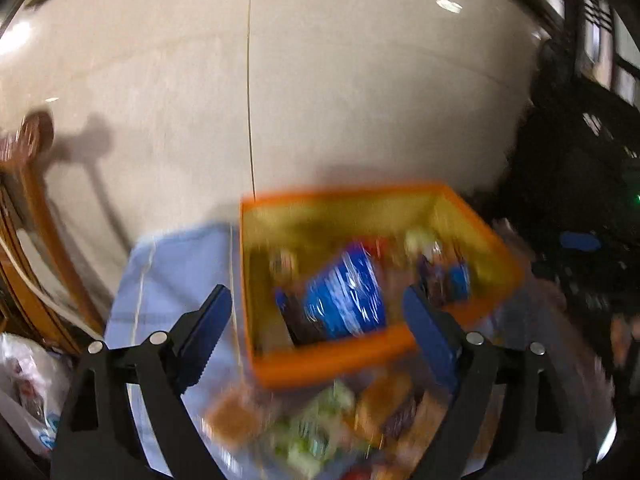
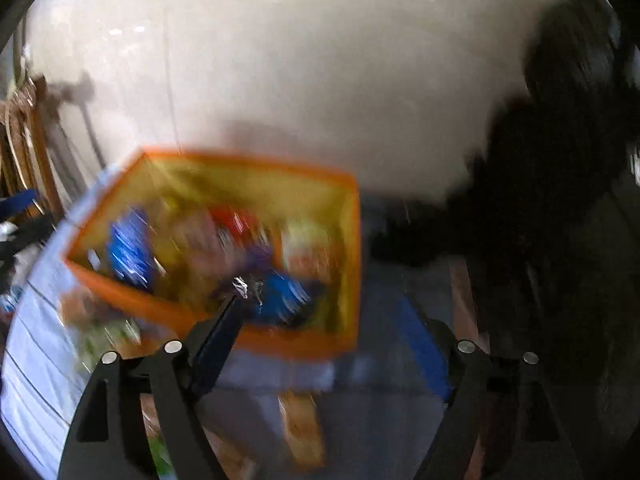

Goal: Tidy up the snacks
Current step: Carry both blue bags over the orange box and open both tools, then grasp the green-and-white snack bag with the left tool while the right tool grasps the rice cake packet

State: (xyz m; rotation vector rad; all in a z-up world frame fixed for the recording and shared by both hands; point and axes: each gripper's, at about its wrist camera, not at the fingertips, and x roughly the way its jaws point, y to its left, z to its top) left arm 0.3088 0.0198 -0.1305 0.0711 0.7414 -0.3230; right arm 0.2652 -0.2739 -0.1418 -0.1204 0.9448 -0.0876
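Note:
Both views are blurred. An orange-rimmed basket with yellow walls stands on a light blue cloth and holds several snack packets, among them a big blue packet. Loose snacks lie on the cloth in front of it. My left gripper hangs open above the basket's near edge, its pads touching nothing. In the right wrist view the basket sits left of centre with blue packets and a red one inside. My right gripper is open over the basket's near right corner, with nothing held.
A wooden chair and a white plastic bag are at the left. A beige wall rises behind the basket. Dark furniture fills the right side. An orange-brown packet lies near the table's front edge.

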